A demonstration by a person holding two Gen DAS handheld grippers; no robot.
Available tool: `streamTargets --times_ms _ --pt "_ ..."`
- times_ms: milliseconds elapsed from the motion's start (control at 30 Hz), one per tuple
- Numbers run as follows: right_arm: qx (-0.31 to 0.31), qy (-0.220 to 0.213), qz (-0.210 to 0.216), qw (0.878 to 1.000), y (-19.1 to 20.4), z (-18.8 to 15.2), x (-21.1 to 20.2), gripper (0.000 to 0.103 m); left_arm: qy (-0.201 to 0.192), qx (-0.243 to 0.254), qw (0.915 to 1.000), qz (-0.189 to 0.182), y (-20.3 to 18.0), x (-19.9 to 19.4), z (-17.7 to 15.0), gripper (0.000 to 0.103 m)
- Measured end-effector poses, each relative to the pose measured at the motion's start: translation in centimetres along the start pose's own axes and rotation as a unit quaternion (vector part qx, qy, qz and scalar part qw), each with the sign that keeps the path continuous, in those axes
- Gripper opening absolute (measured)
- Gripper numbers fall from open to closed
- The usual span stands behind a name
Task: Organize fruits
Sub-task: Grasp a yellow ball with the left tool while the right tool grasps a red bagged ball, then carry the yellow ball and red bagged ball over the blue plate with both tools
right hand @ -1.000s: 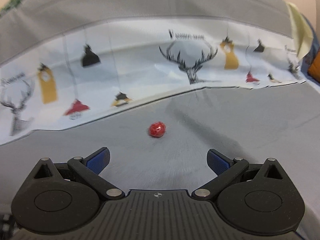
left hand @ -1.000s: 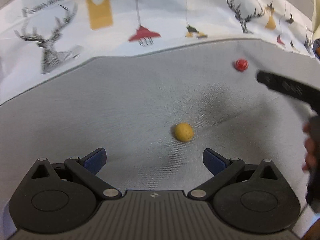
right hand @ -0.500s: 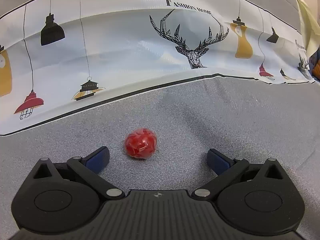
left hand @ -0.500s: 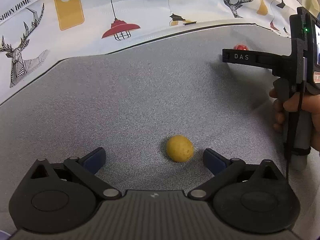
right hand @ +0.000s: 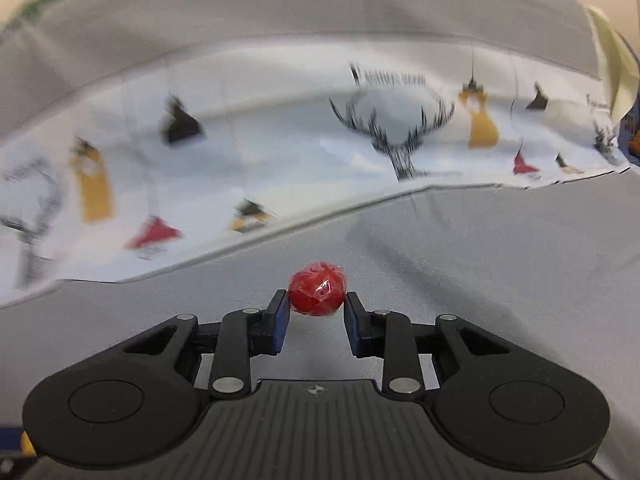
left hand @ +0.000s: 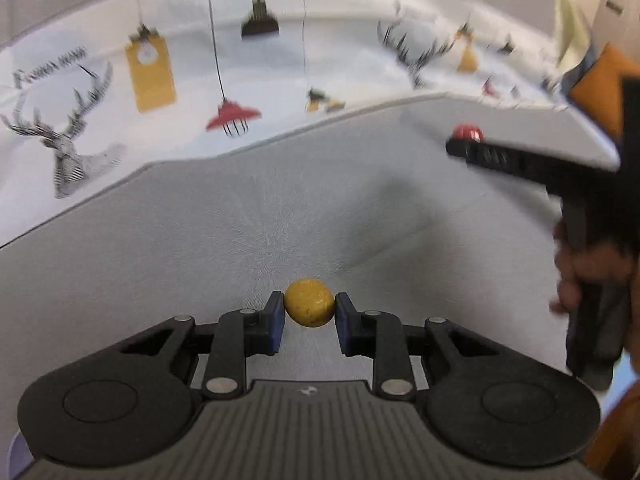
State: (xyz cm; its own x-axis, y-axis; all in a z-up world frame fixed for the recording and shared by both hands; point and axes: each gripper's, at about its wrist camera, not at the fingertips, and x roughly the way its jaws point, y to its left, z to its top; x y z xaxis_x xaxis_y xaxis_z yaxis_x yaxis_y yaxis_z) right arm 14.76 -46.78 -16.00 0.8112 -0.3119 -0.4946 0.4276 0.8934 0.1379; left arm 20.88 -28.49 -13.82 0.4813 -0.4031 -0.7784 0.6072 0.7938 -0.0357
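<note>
Grey woven fabric (left hand: 200,248) spreads under both cameras, and a white cloth (left hand: 280,92) printed with deer heads, hanging lamps and yellow tags lies along its far edge from 9 to 2 o'clock.

From the left wrist, the left gripper (left hand: 309,314) has just been closing and now pinches a yellow fruit (left hand: 309,308) between its blue pads, at 6 o'clock just past the fingers. At 3 o'clock a hand (left hand: 576,276) holds the right gripper (left hand: 466,140), whose dark arm reaches in toward 2 o'clock; a red fruit (left hand: 466,133) shows at its tip, half hidden by the finger. An orange shape (left hand: 600,88) sits at the far 2 o'clock edge, too blurred to identify.

From the right wrist, the right gripper (right hand: 316,314) has likewise just been closing, and its pads press on the red fruit (right hand: 317,294), glossy as if wrapped in film, at 6 o'clock. The white cloth (right hand: 280,160) is smeared by motion, with a grey backrest-like band (right hand: 280,20) above it at 12 o'clock. A pale yellow cloth (right hand: 612,64) hangs at 2 o'clock.
</note>
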Motion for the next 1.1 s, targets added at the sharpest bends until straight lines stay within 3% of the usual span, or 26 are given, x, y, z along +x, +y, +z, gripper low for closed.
streamTargets --times_ms 200,433,567,767,1100 --pt "-0.016 -0.045 0.037 0.998 3.9 -2.4 -15.3 0.031 -0.027 -0.016 0.9994 -0.017 0.5 -11.4 -4.0 0.029" --pt "-0.035 -0.034 0.084 0.995 8.8 -6.3 -28.4 0.031 -0.056 -0.021 0.9982 0.007 2.6 -23.1 -10.0 0.029" --pt "-0.044 -0.011 0.117 0.992 11.4 -8.7 -33.3 0.031 -0.068 -0.034 0.9969 0.02 4.4 -27.9 -13.3 0.029" --pt "-0.099 -0.016 0.159 0.982 16.1 -11.7 -39.1 0.031 -0.083 -0.067 0.9937 0.032 6.5 -33.5 -17.8 0.029" --pt "-0.131 -0.043 0.188 0.973 18.8 -12.4 -42.9 0.031 -0.112 -0.089 0.9888 0.041 7.4 -38.5 -21.2 0.029"
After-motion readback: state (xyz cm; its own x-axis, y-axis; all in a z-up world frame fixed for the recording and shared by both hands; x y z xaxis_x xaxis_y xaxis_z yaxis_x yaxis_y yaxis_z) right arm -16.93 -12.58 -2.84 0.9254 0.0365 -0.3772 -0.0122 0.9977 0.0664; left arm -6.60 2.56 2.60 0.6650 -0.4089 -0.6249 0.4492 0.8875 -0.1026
